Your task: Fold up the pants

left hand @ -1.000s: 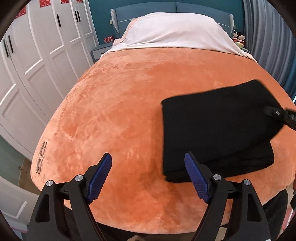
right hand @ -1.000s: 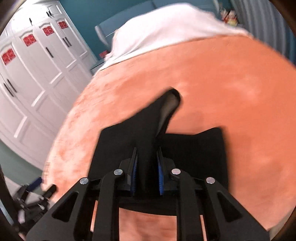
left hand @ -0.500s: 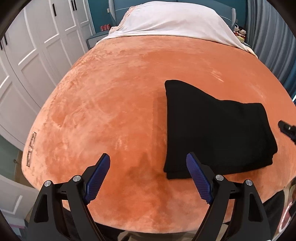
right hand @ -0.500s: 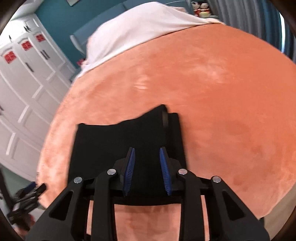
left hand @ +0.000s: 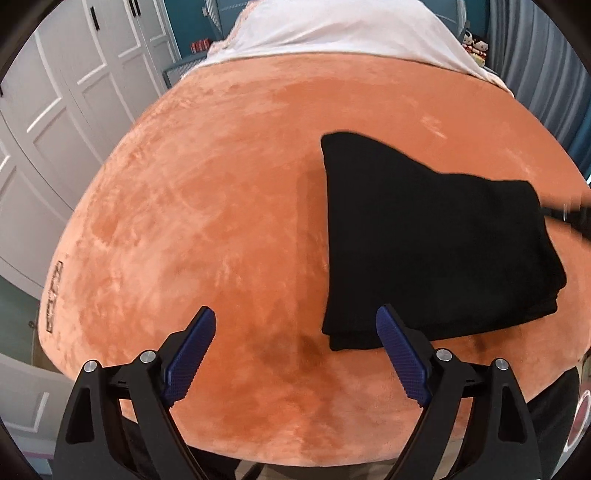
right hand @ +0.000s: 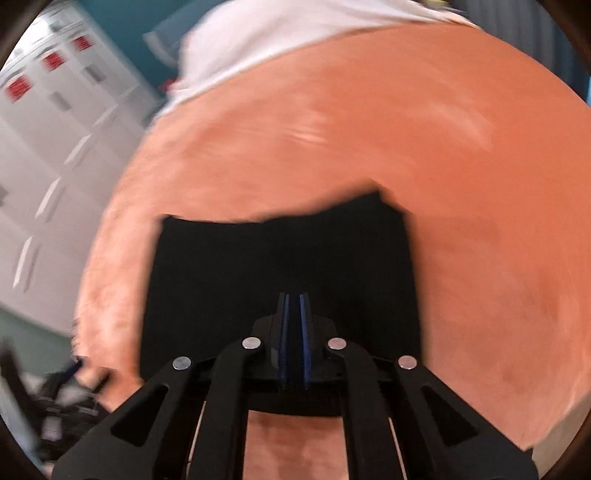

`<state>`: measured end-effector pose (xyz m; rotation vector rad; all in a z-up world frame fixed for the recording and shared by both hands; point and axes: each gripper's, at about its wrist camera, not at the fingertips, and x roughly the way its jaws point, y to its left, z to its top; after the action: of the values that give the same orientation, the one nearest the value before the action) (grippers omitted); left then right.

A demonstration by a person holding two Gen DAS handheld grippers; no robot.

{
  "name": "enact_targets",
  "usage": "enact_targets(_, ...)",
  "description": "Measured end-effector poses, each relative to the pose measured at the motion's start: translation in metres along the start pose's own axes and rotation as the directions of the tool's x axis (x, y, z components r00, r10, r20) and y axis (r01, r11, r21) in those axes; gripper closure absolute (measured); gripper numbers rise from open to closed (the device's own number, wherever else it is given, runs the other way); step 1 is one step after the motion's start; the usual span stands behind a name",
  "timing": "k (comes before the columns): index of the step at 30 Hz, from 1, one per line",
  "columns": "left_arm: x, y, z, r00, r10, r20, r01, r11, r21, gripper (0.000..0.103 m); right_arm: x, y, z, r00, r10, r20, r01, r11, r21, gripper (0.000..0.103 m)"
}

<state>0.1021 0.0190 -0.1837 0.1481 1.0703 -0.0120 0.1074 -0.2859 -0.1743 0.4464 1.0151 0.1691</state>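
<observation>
Black pants lie folded into a flat stack on the orange bed cover, right of centre in the left wrist view. My left gripper hovers over the bed's near edge. Its jaws are opening wide and nothing is between them, and its right finger overlaps the stack's near left corner. My right gripper hangs just over the near side of the pants. Its jaws are closing, almost together, and I see no cloth between the pads. It also shows as a dark blur at the stack's right edge.
A white sheet covers the head of the bed. White wardrobe doors stand along the left and grey curtains hang at the right. Bare orange cover spreads to the left of the pants and beyond them.
My right gripper let go of the raised fold, which now lies flat, and its jaws then came nearly together. My left gripper sank toward the bed and spread a little wider.
</observation>
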Motion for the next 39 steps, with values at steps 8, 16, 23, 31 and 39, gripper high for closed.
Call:
enact_targets(8,0.016,-0.007,-0.006,0.999,-0.005,-0.042,0.006,0.999,0.035,0.017,0.092,0.137,0.054,0.976,0.131,-0.172,-0.171,0.954,-0.247,0.097)
enact_targets(16,0.021,0.009,-0.010,0.997,-0.009,-0.072,0.011,1.000,0.026,0.017,0.216,0.161,0.069,0.959,-0.023,-0.284,-0.048,0.969,-0.241,0.103)
enact_targets(23,0.018,0.034,-0.009,0.997,-0.052,-0.063,0.049,0.998,-0.046,0.017,0.075,0.100,0.043,0.999,0.039,-0.007,-0.040,0.986,-0.163,0.096)
enact_targets(31,0.015,0.016,-0.004,0.993,-0.087,-0.074,0.081,0.994,-0.080,0.017,-0.038,-0.049,-0.047,0.985,-0.158,0.067,0.155,0.986,0.056,0.073)
enact_targets(39,-0.002,-0.004,-0.007,0.993,-0.071,-0.091,0.066,0.996,-0.055,0.017,-0.013,-0.058,-0.065,0.998,-0.050,0.029,0.047,0.993,0.106,0.059)
